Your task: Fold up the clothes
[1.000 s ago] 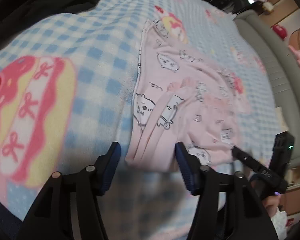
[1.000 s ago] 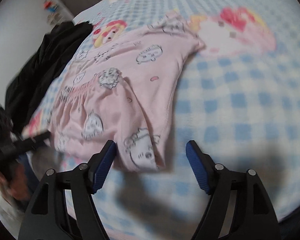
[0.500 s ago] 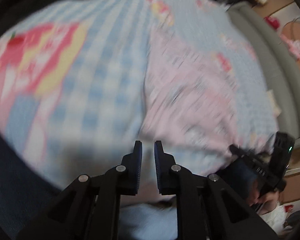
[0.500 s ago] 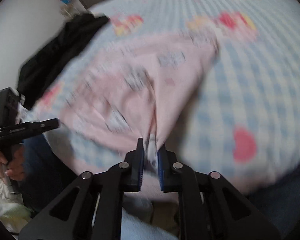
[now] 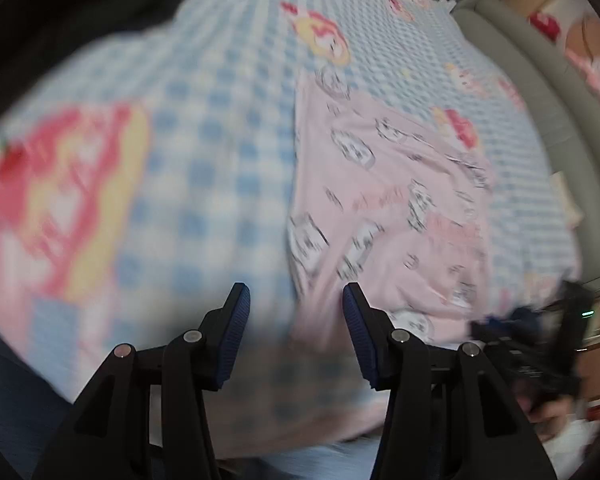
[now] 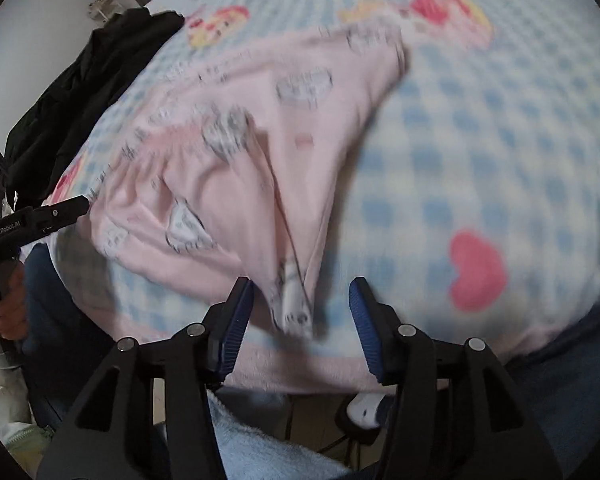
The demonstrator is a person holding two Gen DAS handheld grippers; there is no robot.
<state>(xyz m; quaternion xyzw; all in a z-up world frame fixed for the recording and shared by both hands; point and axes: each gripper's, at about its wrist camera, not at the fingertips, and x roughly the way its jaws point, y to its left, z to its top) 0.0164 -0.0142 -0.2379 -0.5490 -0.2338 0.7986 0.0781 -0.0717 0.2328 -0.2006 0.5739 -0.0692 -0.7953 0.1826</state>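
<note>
A pink garment (image 5: pixel 380 200) printed with small cartoon animals lies flat on the blue checked blanket (image 5: pixel 220 140). My left gripper (image 5: pixel 296 312) hovers over its near left corner with its jaws opening; the cloth lies between the fingers, and the pads do not press it. In the right wrist view the garment (image 6: pixel 240 140) runs down to a near corner that sits between the fingers of my right gripper (image 6: pixel 300 308). Those jaws are opening too, free of the cloth. The left gripper (image 6: pixel 40 216) also shows at that view's left edge, in a hand (image 6: pixel 8 308).
Black clothing (image 6: pixel 80 80) is heaped at the bed's far left. A grey padded edge (image 5: pixel 540 120) borders the bed on the right. The blanket's near edge (image 6: pixel 320 376) drops off just below the grippers, with dark blue trouser legs (image 6: pixel 572 380) beneath.
Both grippers closed on the garment's near corners, drew them toward the bed's near edge, and have now parted their jaws and let the cloth go.
</note>
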